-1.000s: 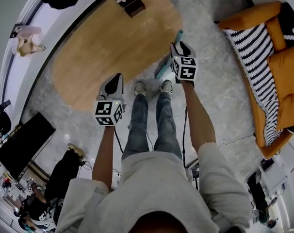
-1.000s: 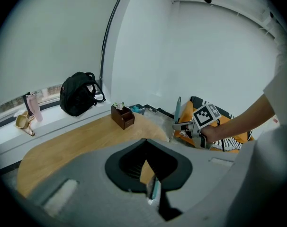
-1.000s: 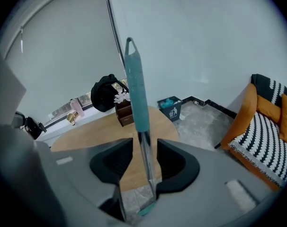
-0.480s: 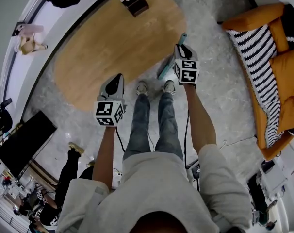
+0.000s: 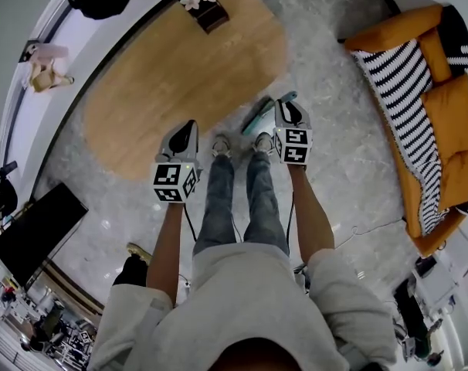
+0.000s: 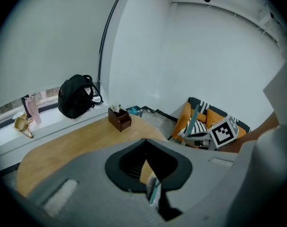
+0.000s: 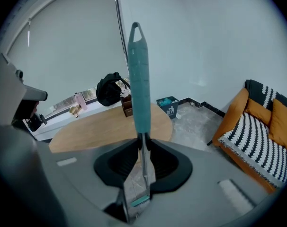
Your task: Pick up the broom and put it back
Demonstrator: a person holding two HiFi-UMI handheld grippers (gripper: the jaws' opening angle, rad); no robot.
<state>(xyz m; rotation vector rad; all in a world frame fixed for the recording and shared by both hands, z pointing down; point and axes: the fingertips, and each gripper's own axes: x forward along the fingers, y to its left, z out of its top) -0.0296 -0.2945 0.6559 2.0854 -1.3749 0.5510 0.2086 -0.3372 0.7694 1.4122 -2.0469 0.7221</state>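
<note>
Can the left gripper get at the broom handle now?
Probably yes: the right gripper, whose jaws have just been closing on the broom, holds it up beside the left gripper, nothing between.

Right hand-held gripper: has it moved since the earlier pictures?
Yes. The right hand-held gripper, whose jaws have just been closing on the broom handle, has come back from the wooden table toward the person's shoes.
</note>
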